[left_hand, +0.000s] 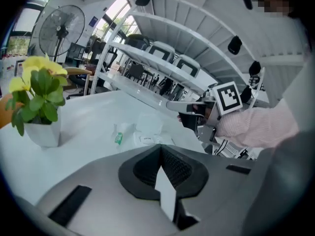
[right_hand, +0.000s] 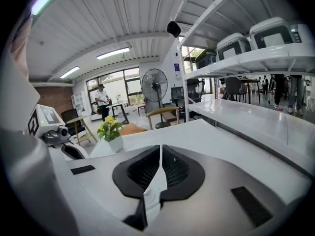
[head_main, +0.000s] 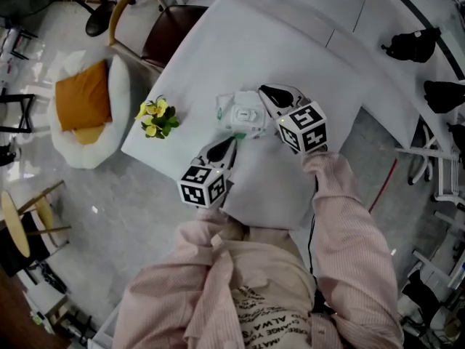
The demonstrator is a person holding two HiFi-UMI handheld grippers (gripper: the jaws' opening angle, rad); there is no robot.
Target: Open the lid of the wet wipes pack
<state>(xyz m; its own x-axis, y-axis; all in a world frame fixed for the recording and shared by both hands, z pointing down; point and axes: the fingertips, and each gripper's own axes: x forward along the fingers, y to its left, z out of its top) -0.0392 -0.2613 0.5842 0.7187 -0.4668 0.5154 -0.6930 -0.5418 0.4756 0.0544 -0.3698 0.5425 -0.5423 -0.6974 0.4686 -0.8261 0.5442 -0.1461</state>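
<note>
Just ahead of the clenched, empty left gripper point(head_main: 231, 141) lies the white soft-plastic wet wipes pack point(head_main: 243, 115). The right gripper point(head_main: 264, 91), likewise closed on nothing, hovers at its right edge.

Counter point(head_main: 218, 42): white, smooth, matt. Wipes pack point(head_main: 243, 115): glossy plastic film. Left tool point(left_hand: 161, 154): matt grey plastic, ribbed black pads point(left_hand: 178, 168).
</note>
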